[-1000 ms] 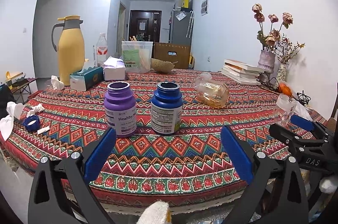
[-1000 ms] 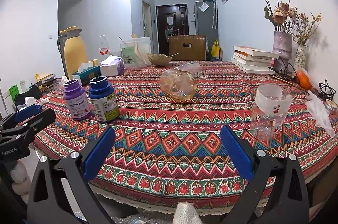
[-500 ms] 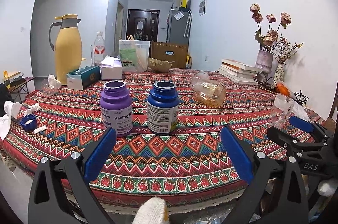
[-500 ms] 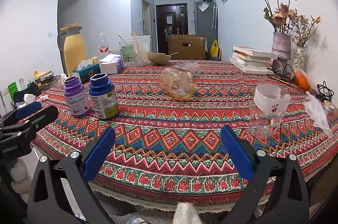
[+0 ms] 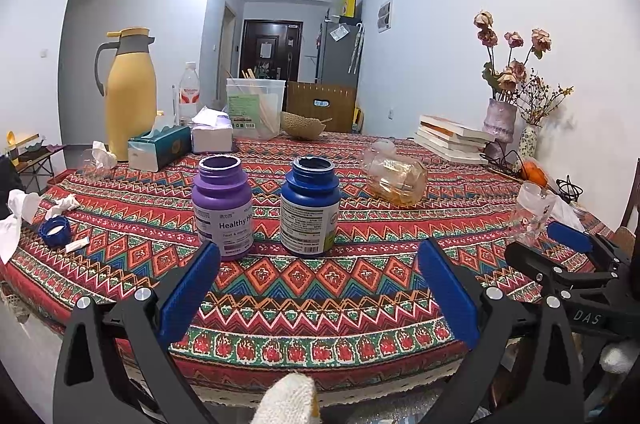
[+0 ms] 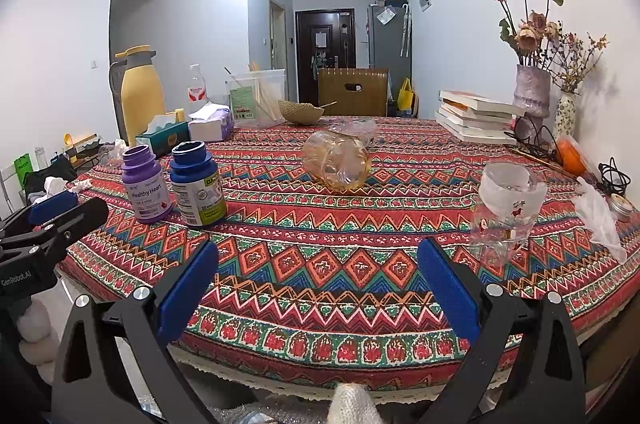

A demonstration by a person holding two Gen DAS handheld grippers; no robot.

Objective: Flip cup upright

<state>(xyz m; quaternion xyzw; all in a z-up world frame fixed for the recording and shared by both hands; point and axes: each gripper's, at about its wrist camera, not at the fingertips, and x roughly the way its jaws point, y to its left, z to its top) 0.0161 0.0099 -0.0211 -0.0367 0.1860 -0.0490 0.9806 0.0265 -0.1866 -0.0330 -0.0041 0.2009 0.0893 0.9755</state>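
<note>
Since the frame one second before, both grippers had drawn back a little from the table, so the bottles looked slightly smaller and lower in my views. I saw the left gripper point(image 5: 318, 278) with its blue fingers spread wide and nothing between them, above the near edge of the patterned tablecloth point(image 5: 320, 288). The right gripper point(image 6: 318, 278) was equally wide open and empty. The amber cup point(image 6: 336, 160) lay on its side near the middle of the table, its mouth turned towards my right camera, well apart from both grippers. The purple bottle point(image 5: 222, 208) and the blue bottle point(image 5: 310, 208) stood upright, side by side, without lids. A clear glass point(image 6: 506, 212) stood near the right edge.
</note>
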